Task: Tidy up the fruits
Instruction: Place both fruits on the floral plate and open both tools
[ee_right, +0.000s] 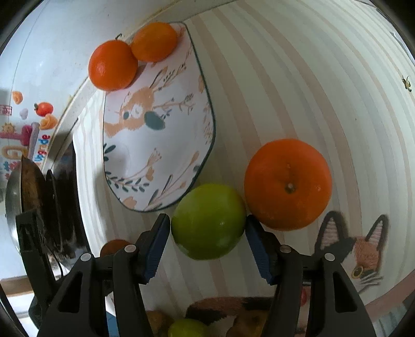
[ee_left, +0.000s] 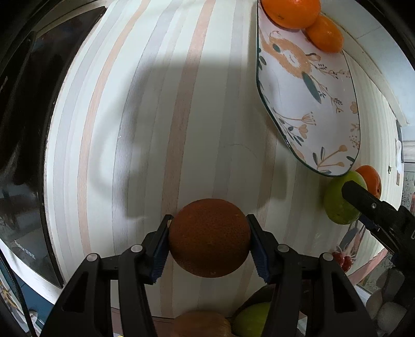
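Observation:
My left gripper [ee_left: 209, 239] is shut on an orange [ee_left: 209, 237], shaded dark, held above the striped tablecloth [ee_left: 155, 116]. My right gripper [ee_right: 207, 233] has its pads against both sides of a green apple [ee_right: 208, 220] that sits beside the near end of a floral plate [ee_right: 158, 134]. A large orange [ee_right: 288, 184] touches the apple on its right. Two oranges [ee_right: 112, 68] [ee_right: 154, 41] rest at the plate's far end. In the left wrist view the plate [ee_left: 306, 85], its two oranges [ee_left: 291, 11], the apple [ee_left: 337, 199] and the right gripper's finger [ee_left: 363, 199] show at right.
A dark stovetop [ee_left: 26, 129] borders the cloth on the left. A metal pan [ee_right: 23, 186] stands at the left of the right wrist view. More fruit, a green one [ee_left: 249, 320] and a brown one [ee_left: 202, 324], lies below my left gripper. A cat picture [ee_right: 363, 254] marks the cloth at right.

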A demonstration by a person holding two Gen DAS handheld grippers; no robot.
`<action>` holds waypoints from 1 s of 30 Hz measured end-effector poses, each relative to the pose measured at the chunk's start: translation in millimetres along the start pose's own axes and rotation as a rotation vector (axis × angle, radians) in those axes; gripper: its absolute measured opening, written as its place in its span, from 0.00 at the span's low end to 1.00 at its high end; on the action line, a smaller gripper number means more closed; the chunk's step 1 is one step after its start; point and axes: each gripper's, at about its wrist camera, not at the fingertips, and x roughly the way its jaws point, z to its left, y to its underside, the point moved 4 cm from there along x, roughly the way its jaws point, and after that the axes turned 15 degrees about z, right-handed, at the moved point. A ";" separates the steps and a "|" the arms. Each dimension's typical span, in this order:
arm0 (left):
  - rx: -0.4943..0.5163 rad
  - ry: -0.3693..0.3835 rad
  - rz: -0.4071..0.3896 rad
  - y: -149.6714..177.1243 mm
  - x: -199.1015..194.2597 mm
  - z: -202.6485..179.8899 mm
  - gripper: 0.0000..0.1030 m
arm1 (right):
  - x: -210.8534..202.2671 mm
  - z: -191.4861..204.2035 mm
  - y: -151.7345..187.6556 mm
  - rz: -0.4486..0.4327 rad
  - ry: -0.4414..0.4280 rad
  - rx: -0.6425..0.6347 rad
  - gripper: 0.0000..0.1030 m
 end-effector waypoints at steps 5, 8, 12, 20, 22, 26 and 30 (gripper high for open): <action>-0.002 0.012 0.014 2.6 -0.5 5.5 0.51 | -2.3 -2.3 16.7 0.016 0.002 -0.038 0.59; 0.001 0.031 0.030 8.6 0.8 8.8 0.51 | 2.3 3.1 35.5 0.080 0.016 -0.099 0.59; 0.037 0.020 0.033 11.7 3.0 12.3 0.51 | 17.4 10.8 51.9 0.144 0.054 -0.157 0.60; 0.050 -0.047 0.024 17.6 4.7 -4.6 0.51 | 20.5 22.1 51.9 0.119 0.086 -0.193 0.60; 0.048 -0.043 0.027 19.6 4.8 -8.2 0.51 | 20.4 23.4 52.6 0.111 0.091 -0.198 0.60; 0.052 -0.027 0.012 25.4 -6.4 -19.8 0.51 | 10.8 21.6 54.2 0.091 0.065 -0.192 0.60; 0.063 0.055 -0.041 31.9 -44.4 -37.9 0.51 | -23.3 26.8 52.6 0.042 -0.017 -0.194 0.60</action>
